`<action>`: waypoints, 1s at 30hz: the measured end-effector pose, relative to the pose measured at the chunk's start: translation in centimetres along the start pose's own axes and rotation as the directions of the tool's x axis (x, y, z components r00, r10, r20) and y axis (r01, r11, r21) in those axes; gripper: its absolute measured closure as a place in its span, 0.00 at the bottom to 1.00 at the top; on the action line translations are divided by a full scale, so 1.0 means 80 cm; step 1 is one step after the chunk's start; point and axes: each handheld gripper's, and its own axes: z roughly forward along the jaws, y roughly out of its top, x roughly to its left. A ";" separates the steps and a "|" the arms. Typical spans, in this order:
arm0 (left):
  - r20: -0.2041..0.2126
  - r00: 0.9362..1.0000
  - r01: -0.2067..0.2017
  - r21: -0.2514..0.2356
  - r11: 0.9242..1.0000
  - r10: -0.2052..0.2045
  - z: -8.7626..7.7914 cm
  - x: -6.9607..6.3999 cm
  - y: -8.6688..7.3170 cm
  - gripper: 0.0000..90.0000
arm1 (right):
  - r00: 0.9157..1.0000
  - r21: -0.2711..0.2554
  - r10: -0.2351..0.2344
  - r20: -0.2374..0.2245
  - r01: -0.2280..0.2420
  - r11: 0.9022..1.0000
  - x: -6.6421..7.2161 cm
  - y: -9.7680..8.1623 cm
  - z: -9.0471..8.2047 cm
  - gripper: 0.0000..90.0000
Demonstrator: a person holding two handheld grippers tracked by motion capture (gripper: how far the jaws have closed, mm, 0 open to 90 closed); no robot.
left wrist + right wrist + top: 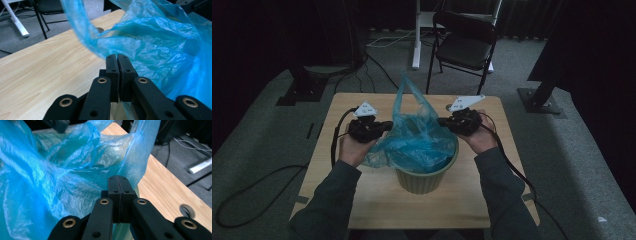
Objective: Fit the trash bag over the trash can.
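Left tool [117, 58], jaws pressed together, pinches edge of thin translucent blue plastic bag [419, 137] at 9 o'clock. Right tool [117, 180], jaws likewise clamped on bag, holds 3 o'clock edge. Apparent aim: stretch mouth wide as liner over round pale-green ribbed pot [424, 180], mid light wooden bench [377, 200]. Bag mouth faces up; long axis vertical, loop handle peaking toward 12 o'clock.

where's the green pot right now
In the high view the green pot stands on the wooden table near its front middle, between the person's forearms, with the blue plastic bag draped into it.
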 end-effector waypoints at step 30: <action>-0.085 0.991 0.101 0.010 0.995 -0.100 -0.010 0.033 -0.028 1.00 | 0.997 0.039 0.063 0.052 -0.065 0.997 -0.023 -0.061 -0.025 1.00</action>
